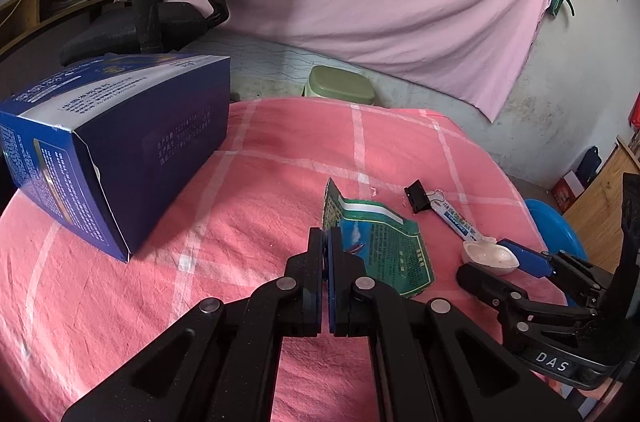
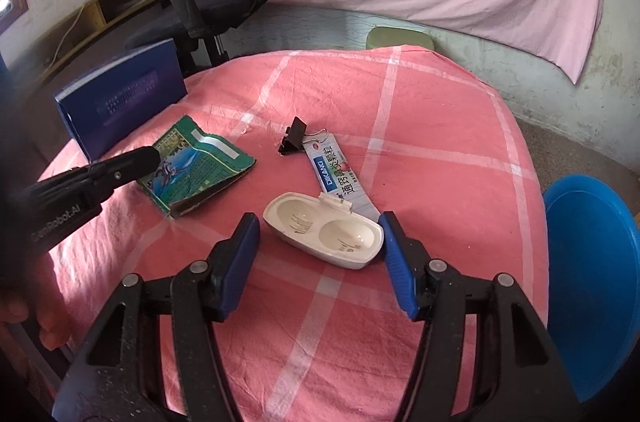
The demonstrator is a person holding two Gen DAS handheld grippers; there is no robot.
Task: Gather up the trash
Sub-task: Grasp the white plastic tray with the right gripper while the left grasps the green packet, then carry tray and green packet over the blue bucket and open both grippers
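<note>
The left hand-held gripper (image 1: 327,242) was clenched on the near edge of the crumpled green foil packet (image 1: 384,246) on the pink checked tabletop (image 2: 440,110). The right hand-held gripper (image 2: 320,254) stood released, straddling the white plastic two-cup case (image 2: 324,232), right of the packet.

The surface (image 2: 420,126) wears a pink checked cloth — matt woven cotton by the look, lightly creased. The green wrapper (image 2: 200,170) is glossy printed foil or plastic, crumpled. The white case (image 2: 324,230) is smooth moulded plastic with a soft sheen. The blue box (image 1: 120,142) is coated cardboard, faintly shiny. The binder clip (image 2: 294,136) is black painted metal with bright wire handles — the sachet (image 2: 336,174) beside it slick printed film.
</note>
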